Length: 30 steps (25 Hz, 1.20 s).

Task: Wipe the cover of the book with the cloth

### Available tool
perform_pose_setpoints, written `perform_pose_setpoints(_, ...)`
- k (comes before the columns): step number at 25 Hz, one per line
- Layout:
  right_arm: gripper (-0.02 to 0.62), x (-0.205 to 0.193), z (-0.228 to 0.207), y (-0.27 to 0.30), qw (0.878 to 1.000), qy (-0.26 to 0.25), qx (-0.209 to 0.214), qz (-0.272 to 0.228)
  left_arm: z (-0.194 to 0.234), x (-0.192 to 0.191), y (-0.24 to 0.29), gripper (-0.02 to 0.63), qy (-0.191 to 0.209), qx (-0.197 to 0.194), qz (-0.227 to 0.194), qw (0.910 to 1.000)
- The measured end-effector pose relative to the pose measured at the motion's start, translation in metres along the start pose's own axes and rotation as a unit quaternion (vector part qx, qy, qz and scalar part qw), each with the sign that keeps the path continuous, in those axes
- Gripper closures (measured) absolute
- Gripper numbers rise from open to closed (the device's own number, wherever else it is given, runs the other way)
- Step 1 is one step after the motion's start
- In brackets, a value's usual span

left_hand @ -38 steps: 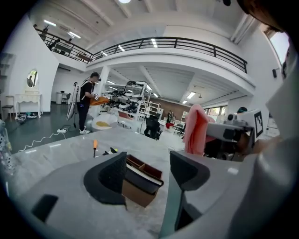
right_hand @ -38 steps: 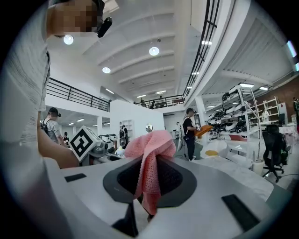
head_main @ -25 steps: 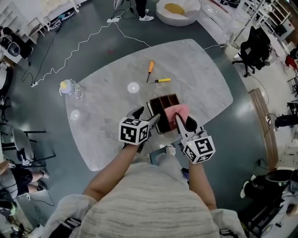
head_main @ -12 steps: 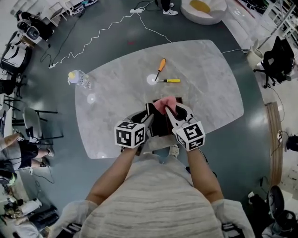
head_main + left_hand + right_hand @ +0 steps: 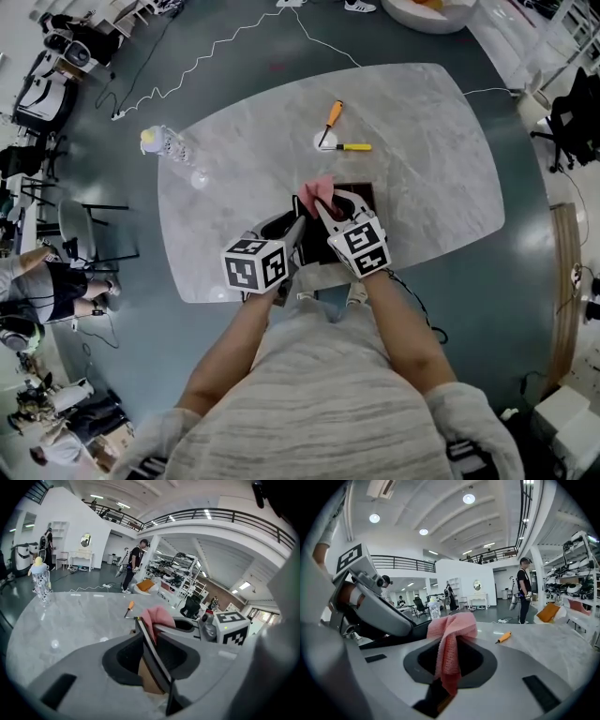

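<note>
The dark brown book lies on the marble table in front of me. My left gripper is at its left edge. In the left gripper view its jaws, which have just been closing, pinch the book's thin edge. My right gripper is shut on the pink cloth, which hangs over the book's far left corner. The same cloth drapes between the right jaws, and the cloth also shows just beyond the left jaws. Both grippers hide most of the cover.
An orange-handled screwdriver and a yellow-handled tool lie on the table beyond the book. A clear bottle with a yellow cap stands off the table's left end. A white cable runs across the floor. A person stands in the background.
The right gripper has lifted the pink cloth off the book's right side and carried it left to the far left corner. The left jaws, open a second ago, have closed on the book's edge.
</note>
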State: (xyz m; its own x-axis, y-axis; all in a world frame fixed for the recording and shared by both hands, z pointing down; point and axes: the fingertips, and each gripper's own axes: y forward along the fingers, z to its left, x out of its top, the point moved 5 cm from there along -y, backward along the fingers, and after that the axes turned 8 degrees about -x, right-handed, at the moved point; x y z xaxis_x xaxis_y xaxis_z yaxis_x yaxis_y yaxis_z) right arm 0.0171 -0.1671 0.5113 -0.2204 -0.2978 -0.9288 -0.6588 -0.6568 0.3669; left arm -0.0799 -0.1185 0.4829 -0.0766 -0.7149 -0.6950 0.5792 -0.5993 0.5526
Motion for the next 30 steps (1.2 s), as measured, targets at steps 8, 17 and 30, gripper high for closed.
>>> perform_pose_setpoints(8,0.543,-0.014,0.023,-0.015,0.998,0.021,0.062,0.003,-0.001,-0.001,0.002,0.488,0.017,-0.01,0.002,0.9998)
perform_pose_setpoints(17,0.543,-0.026,0.05,-0.05,0.991,0.055,0.117,0.017,0.002,-0.003,-0.004,0.48,0.019,-0.022,0.006,0.9996)
perform_pose_setpoints(30,0.543,-0.033,0.059,-0.073,0.984,0.091,0.145,0.044,-0.002,-0.002,-0.009,0.461,0.028,-0.038,0.019,0.9987)
